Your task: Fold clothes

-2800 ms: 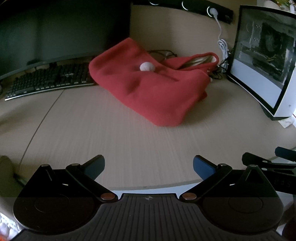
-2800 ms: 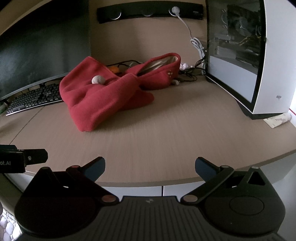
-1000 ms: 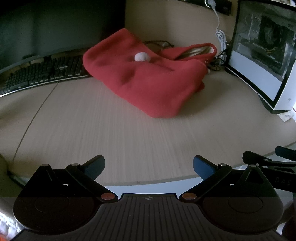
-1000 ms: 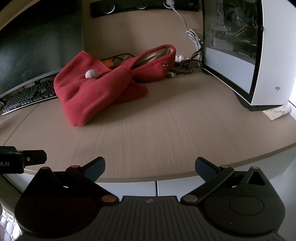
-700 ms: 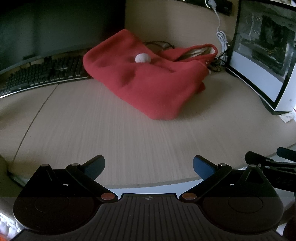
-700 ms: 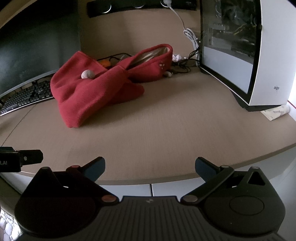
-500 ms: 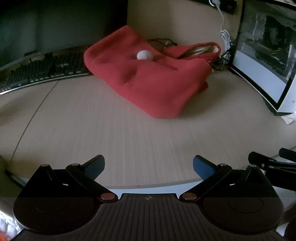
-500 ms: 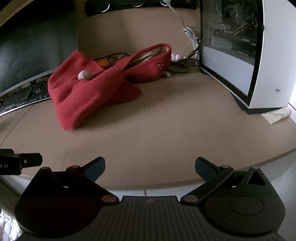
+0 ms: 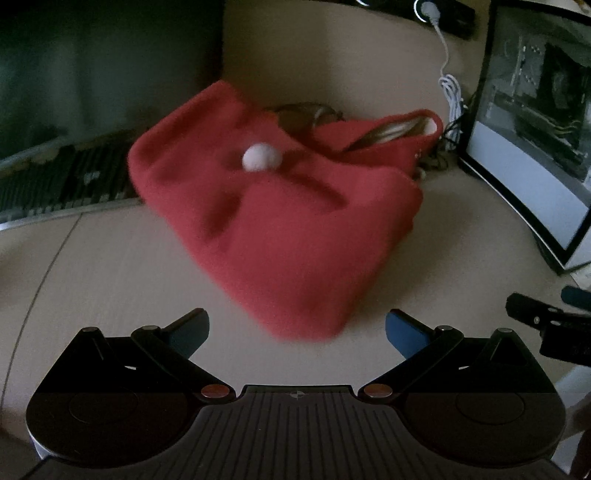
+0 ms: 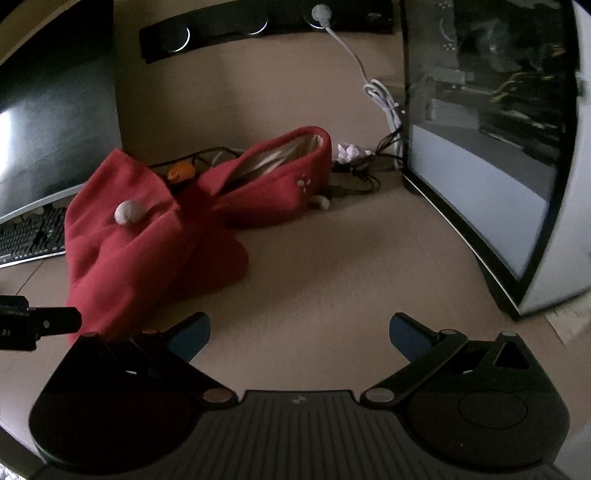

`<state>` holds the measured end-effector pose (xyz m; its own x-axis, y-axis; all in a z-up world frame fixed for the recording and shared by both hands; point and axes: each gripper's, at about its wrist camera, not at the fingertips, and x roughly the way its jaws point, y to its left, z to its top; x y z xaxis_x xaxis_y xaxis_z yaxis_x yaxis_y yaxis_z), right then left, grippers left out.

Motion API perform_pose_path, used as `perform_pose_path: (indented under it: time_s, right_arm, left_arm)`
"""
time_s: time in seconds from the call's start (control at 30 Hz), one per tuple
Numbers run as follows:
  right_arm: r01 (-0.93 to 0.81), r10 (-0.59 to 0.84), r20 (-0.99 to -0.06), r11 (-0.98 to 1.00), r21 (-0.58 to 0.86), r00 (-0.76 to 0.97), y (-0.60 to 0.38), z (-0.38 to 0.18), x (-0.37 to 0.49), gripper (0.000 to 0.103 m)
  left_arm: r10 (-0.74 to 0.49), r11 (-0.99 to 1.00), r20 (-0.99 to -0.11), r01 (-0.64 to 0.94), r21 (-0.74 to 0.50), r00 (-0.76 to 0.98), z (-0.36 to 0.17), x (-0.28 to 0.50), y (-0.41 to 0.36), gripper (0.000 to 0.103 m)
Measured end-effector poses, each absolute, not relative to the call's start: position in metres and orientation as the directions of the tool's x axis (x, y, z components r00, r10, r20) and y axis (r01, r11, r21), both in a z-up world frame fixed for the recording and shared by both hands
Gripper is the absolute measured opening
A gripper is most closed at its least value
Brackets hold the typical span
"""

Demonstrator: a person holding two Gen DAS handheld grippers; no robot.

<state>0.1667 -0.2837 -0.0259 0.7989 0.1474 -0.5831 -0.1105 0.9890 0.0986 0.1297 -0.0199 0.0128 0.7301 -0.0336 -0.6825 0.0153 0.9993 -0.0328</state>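
Crumpled red garment [image 9: 280, 221] heaped on the beige desk [image 9: 110, 280], toward the far middle of the surface, with a pale pom-pom [image 9: 262, 157] sitting on top and a cream-lined opening [image 10: 284, 151] turned up toward the far right. Small white embroidered mark [image 10: 304, 182] on the red cloth near that opening.

Left gripper [image 9: 295, 328] low at the near edge of the desk, fingers spread wide, blue pads [image 9: 402, 332] apart and holding nothing, near corner of the garment lying just beyond and between them. Contact with the cloth hard to judge through the motion blur; appears apart.

Right gripper [image 10: 299, 332] likewise with fingers spread wide and empty, over bare desk to the right of the garment, near hem of the cloth just beside its left finger [image 10: 188, 334].

Dark keyboard [image 9: 62, 177] at the far left, partly behind the garment, under a dark monitor [image 10: 51, 125]. White computer case with glass side panel [image 10: 491, 147] at the right. White cable [image 10: 380, 96] running down the far wall from a black strip [image 10: 258, 18]. Small orange object [image 10: 180, 171] behind the garment, too small to identify.
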Motion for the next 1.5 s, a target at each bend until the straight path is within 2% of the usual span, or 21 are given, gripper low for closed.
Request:
perform_pose_path:
  time_s: [0.23,0.33,0.43,0.6,0.77,0.93,1.07,1.13,1.23,1.4,1.5]
  right_arm:
    - [-0.287,0.369,-0.562,0.929,0.233,0.74,-0.278,-0.01,0.237,0.103]
    - [-0.39,0.533,-0.557,0.846,0.363,0.638,-0.256,-0.012,0.275,0.103]
    - [-0.451,0.622,-0.563,0.783,0.428,0.545,-0.225,-0.025,0.304,0.103]
    - [-0.474,0.629,-0.62,0.771,0.425,0.469,-0.179,-0.053,0.325,0.103]
    - [-0.504,0.671,-0.592,0.736,0.453,0.447,-0.154,-0.046,0.318,0.103]
    - [-0.553,0.697,-0.554,0.709,0.438,0.456,-0.121,-0.028,0.299,0.103]
    - [-0.591,0.718,-0.522,0.687,0.423,0.46,-0.094,-0.014,0.283,0.103]
    - [-0.675,0.751,-0.503,0.635,0.375,0.427,-0.062,-0.002,0.264,0.103]
    - [-0.825,0.811,-0.505,0.484,0.292,0.297,0.009,0.003,0.221,0.103]
    - [-0.925,0.858,-0.513,0.176,0.336,-0.023,0.063,-0.01,0.159,0.103]
    - [-0.953,0.837,-0.546,0.183,0.24,0.023,0.049,-0.007,0.139,0.103]
  left_arm:
    - [0.019,0.999,-0.701,-0.033,-0.008,0.713,0.011,0.172,-0.036,0.103]
    - [0.048,0.997,-0.713,-0.081,-0.012,0.7,0.012,0.176,-0.028,0.103]
    - [0.109,0.988,-0.711,-0.157,-0.003,0.695,0.015,0.167,-0.01,0.103]
    - [0.241,0.948,-0.712,-0.318,0.025,0.66,0.023,0.138,0.037,0.103]
    - [0.361,0.882,-0.705,-0.468,0.046,0.61,0.031,0.101,0.09,0.103]
    - [0.412,0.83,-0.684,-0.557,0.01,0.602,0.047,0.072,0.139,0.103]
    - [0.441,0.815,-0.625,-0.579,-0.02,0.643,0.068,0.054,0.172,0.103]
    - [0.442,0.814,-0.594,-0.579,-0.05,0.672,0.077,0.046,0.186,0.103]
    - [0.416,0.825,-0.555,-0.555,-0.104,0.721,0.093,0.037,0.208,0.103]
    - [0.382,0.859,-0.471,-0.494,-0.135,0.795,0.127,0.037,0.239,0.103]
    - [0.35,0.886,-0.44,-0.445,-0.133,0.827,0.142,0.054,0.248,0.103]
